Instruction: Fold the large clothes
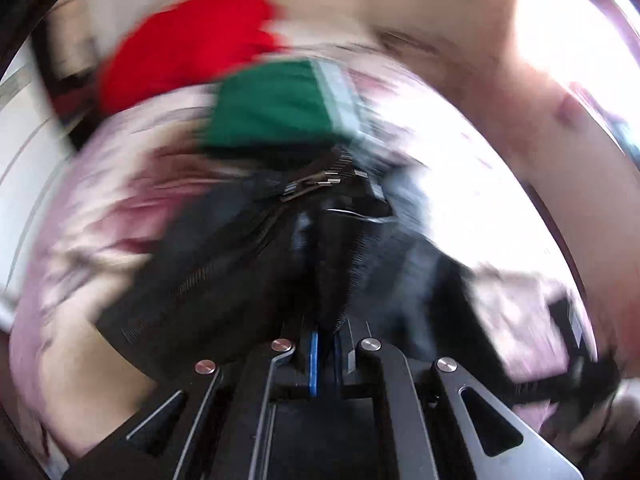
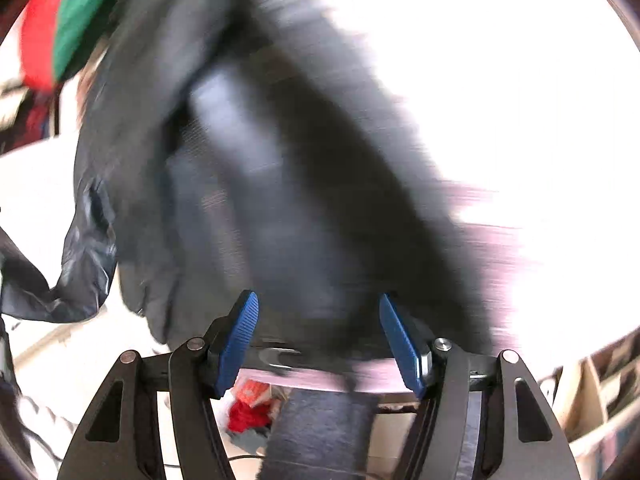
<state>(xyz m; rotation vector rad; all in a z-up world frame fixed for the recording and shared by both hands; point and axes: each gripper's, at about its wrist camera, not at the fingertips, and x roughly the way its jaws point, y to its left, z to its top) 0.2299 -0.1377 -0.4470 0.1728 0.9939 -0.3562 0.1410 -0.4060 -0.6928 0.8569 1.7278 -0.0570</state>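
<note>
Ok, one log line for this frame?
left tongs shut on black jacket | right tongs open, nothing gripped | green garment, red garment behind | heavy blur

heavy motion blur in both views, right side totally blown out white, fisheye bending at dark corners, only near metal parts sharp

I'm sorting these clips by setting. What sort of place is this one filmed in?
Probably a bedroom at home, though blur limits certainty. A pink bedspread covers a wide soft surface, folded red and green clothes lie on it, and the left gripper holds a dark zipped jacket.
</note>
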